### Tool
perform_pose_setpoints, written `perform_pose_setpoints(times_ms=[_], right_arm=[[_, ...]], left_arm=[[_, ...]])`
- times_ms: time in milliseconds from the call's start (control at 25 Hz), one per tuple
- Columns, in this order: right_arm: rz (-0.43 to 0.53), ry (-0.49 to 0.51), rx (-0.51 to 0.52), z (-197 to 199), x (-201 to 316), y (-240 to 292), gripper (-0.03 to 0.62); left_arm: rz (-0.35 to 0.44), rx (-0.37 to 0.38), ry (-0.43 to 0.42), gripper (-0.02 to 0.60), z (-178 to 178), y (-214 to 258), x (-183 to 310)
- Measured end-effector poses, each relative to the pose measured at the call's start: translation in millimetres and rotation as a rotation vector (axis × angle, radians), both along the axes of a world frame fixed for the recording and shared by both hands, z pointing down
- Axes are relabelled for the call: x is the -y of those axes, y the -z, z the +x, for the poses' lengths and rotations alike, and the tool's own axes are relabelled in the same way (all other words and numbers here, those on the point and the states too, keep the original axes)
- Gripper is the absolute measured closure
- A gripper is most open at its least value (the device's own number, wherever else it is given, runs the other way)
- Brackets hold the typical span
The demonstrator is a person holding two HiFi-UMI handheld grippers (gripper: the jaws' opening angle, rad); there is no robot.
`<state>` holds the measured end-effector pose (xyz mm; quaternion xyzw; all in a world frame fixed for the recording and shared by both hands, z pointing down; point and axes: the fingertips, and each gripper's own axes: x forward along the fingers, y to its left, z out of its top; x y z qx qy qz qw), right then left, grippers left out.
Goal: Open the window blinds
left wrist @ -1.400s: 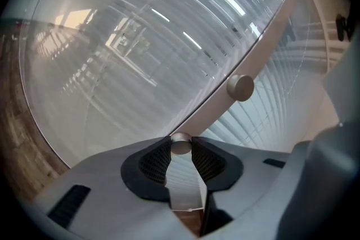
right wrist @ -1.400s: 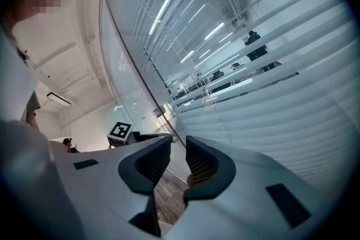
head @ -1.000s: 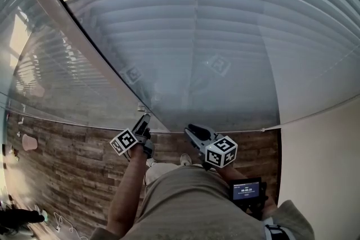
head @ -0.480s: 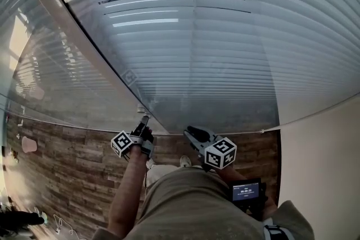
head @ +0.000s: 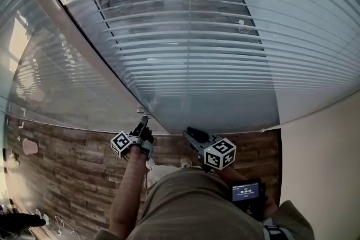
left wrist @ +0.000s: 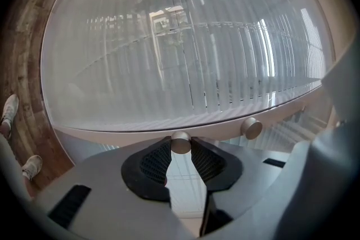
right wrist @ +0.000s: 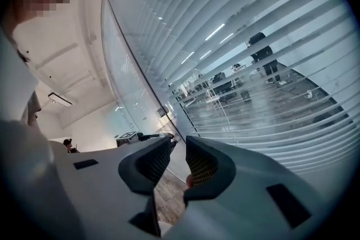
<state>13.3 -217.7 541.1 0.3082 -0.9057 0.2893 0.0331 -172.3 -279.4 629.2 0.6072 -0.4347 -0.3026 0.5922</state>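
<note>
Behind the office glass wall [head: 225, 112], the slat blinds [head: 191, 59] stand part-tilted. The left gripper [left wrist: 180, 150] pinches their round tilt knob [left wrist: 180, 141] at its jaw tips; the right gripper [right wrist: 178, 159] hangs spread, empty. That shallow bite may slip mid-twist.

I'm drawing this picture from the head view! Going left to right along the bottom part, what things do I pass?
Pink object → left gripper → right gripper → small screen → cream wall
</note>
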Motion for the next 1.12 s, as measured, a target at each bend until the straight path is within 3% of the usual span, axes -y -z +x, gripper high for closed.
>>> perform_pose_setpoints(times_ms=[480,720,920,1120], right_arm=[[0.001,0.004,-0.004,-4.0,-0.2,2.3,0.503],[-0.005,0.005,-0.002,-2.2,-2.0,-0.2,0.503],[-0.006,0.007,-0.001,-3.2,-1.2,-0.3,0.503],[-0.008,0.005,-0.005,-3.5,1.6,-0.4,0.503]], left_arm=[[0.027,0.072,-0.018,0.456,-0.7,4.2,1.0],[0.052,0.326,-0.077,0.456,4.2,8.8,-0.1],[0.063,0.425,-0.09,0.456,4.3,10.0,0.2],[0.073,0.602,-0.12,0.456,3.1,10.4,2.6]])
